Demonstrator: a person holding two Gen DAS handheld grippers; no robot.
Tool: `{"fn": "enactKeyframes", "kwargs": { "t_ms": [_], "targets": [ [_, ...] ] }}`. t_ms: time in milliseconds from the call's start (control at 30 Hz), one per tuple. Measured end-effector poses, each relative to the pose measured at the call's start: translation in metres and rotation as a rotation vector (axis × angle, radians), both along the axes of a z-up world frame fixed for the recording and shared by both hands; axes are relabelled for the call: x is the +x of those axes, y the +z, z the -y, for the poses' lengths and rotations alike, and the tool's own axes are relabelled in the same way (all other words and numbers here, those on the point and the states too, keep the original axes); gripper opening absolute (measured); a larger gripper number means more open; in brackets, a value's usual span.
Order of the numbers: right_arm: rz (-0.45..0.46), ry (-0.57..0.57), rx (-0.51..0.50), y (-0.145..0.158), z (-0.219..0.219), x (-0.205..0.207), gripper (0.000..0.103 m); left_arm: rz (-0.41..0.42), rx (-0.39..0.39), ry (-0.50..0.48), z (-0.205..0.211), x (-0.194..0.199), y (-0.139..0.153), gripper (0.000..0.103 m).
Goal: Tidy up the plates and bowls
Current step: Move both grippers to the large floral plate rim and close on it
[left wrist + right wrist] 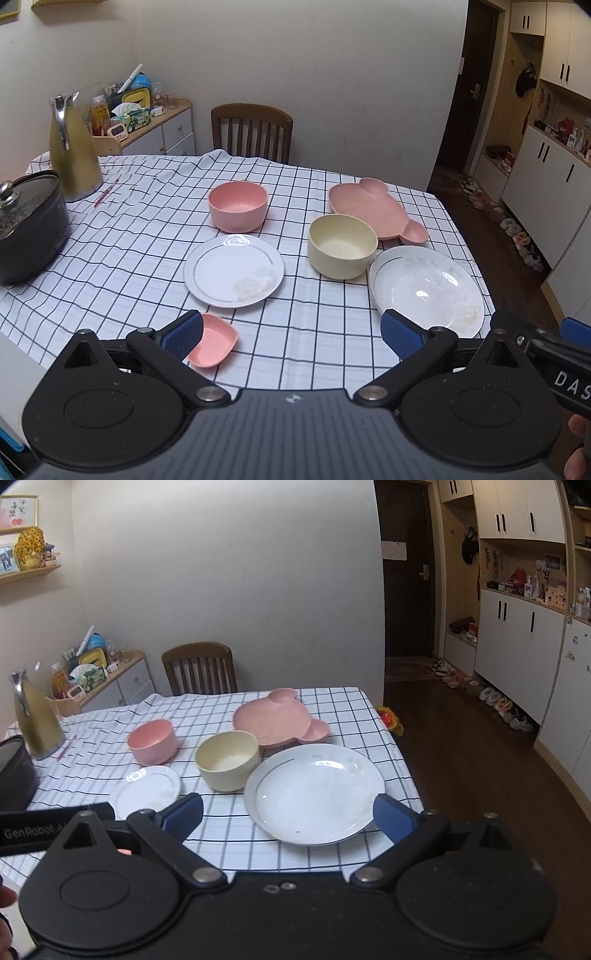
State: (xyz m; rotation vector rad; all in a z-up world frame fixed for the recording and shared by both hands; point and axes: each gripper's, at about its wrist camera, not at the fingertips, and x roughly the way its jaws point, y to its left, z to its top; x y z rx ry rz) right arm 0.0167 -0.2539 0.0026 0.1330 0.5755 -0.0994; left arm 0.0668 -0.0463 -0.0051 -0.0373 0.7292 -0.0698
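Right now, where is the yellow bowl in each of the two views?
Left wrist view: the yellow bowl sits right of centre, between the two white plates.
Right wrist view: the yellow bowl sits left of centre.
Shared landmark: the pink bear-shaped plate lies just behind it.

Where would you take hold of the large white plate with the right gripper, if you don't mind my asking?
Probably at the near rim of the large white plate, coming in low from the table's near edge. The plate lies flat on the cloth, and its raised rim is the only thin part the jaws could pinch. The right gripper is open and already faces that rim; the far side is crowded by the yellow bowl and pink bear dish.
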Motion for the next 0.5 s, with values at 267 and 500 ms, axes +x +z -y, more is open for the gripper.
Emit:
{"fn": "enactKeyframes", "kwargs": {
  "t_ms": [267,500],
  "targets": [
    [-0.074,-0.021,-0.017,-0.024,0.04,0.048,0.097,-0.039,0.037,-0.046,0.042,0.048,-0.021,0.103],
    [-0.186,-0.015,-0.02,-0.053,0.081,0.101,0.091,-0.049,0.078,-0.095,0.075,0.085,-0.043,0.103]
  ]
}}
